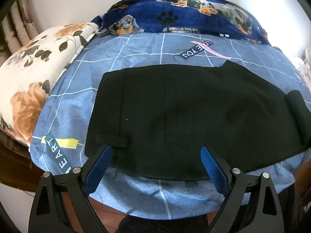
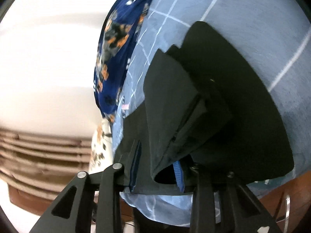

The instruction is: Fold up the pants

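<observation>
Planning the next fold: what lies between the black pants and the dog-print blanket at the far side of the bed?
Only bare blue checked bedsheet with a "LOVE YOU" label lies between the black pants and the dog-print blanket, seen in the left wrist view.

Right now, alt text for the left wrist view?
Black pants lie flat on a blue grid-patterned bedsheet, with the open left tongs over their near edge. A floral pillow sits left and a navy dog-print blanket behind.
</observation>
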A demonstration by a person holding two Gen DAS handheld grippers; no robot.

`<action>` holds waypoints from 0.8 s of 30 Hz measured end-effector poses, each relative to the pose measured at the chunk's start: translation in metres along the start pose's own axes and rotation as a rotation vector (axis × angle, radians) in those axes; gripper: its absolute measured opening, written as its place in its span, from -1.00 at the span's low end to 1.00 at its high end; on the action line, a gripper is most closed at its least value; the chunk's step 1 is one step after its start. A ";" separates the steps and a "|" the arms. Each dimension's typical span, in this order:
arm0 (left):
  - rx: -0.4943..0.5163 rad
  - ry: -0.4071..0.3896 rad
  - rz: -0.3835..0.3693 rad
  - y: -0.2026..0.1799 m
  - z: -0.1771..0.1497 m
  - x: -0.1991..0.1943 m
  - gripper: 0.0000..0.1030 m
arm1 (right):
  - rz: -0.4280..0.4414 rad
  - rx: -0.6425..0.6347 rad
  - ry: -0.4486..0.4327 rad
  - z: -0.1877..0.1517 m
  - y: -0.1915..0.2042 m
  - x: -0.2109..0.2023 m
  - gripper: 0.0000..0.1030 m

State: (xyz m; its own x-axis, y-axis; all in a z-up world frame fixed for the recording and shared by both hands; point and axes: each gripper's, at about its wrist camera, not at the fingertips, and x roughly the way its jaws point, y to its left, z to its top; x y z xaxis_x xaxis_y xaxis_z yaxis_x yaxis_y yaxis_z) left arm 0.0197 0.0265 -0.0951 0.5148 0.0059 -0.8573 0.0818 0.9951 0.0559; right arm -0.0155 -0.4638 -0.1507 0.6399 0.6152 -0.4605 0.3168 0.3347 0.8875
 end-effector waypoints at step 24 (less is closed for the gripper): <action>0.006 0.013 -0.008 -0.004 0.000 0.001 0.79 | -0.468 -0.810 0.070 -0.077 0.090 0.066 -0.64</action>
State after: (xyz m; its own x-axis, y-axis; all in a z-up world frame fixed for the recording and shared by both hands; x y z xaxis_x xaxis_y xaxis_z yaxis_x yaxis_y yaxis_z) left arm 0.0198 0.0230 -0.0962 0.5027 -0.0012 -0.8645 0.0911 0.9945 0.0516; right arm 0.0013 -0.3377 -0.1027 0.5186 0.3248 -0.7910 -0.0692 0.9380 0.3398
